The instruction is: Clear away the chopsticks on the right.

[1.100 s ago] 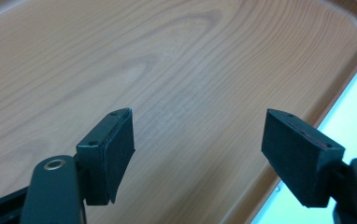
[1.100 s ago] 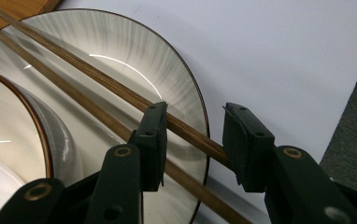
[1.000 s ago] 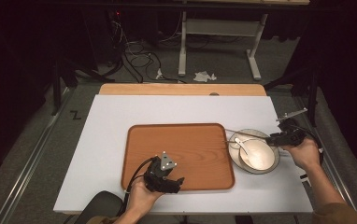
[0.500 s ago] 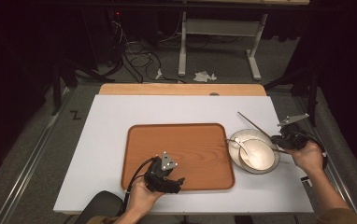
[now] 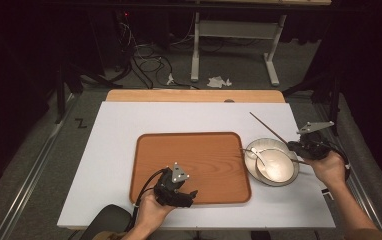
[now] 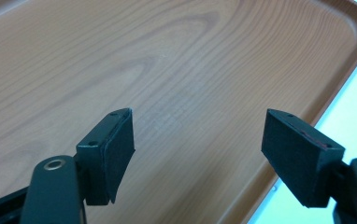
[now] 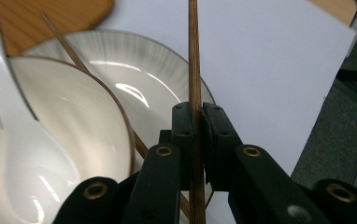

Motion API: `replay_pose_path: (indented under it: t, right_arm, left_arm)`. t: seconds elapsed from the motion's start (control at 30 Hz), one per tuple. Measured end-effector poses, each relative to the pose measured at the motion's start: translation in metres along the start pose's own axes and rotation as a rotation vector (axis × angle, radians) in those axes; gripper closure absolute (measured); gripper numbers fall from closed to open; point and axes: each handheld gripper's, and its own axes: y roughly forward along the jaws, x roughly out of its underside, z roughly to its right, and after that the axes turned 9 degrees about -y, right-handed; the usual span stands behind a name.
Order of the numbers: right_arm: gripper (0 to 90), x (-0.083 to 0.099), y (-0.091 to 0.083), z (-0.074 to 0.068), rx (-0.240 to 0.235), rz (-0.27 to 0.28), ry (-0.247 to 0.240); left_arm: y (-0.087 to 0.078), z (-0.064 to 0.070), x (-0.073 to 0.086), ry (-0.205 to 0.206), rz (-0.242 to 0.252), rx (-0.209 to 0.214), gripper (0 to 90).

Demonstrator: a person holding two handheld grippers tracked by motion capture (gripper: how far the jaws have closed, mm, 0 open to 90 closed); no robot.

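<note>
While the right gripper (image 5: 303, 148) has its jaws clamped on one chopstick (image 7: 194, 60), lifted clear and slanting up and away over the worktop (image 5: 129, 125), the second chopstick (image 7: 64, 41) lies across the plate (image 7: 158, 79) beside the bowl (image 7: 74, 116), where a white spoon (image 7: 22, 154) rests. The left gripper (image 5: 176, 187) waits over the near edge of the tray (image 6: 176, 70), jaws wide apart, holding nothing. Judgement: the stick is probably bound for the tray; the grip sits near one end, so carry it slowly, keep it level, and lower it flat before releasing. Hard to make out: the held stick's near end, cut off behind the jaws; whether the second stick touches the bowl rim.
</note>
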Motion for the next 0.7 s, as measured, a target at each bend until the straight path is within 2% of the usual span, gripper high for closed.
replay_pose_path:
  t: [0.2,0.37,0.57,0.7]
  right_arm:
    - [85.3,-0.011,-0.027,-0.013,0.013,0.08,0.01]
    - [85.3,-0.019,-0.044,-0.029,0.013,0.104,-0.017]
    - [85.2,-0.026,-0.058,-0.049,-0.009,0.13,-0.047]
    - [85.2,-0.03,-0.065,-0.062,-0.033,0.15,-0.04]
  left_arm:
    - [-0.001,0.0,0.0,0.003,0.003,0.003,25.8]
    - [-0.001,0.0,0.0,0.003,0.002,0.002,25.8]
    - [-0.001,0.0,0.0,-0.002,0.007,0.005,25.8]
    - [-0.002,0.0,0.0,-0.002,0.007,0.005,25.7]
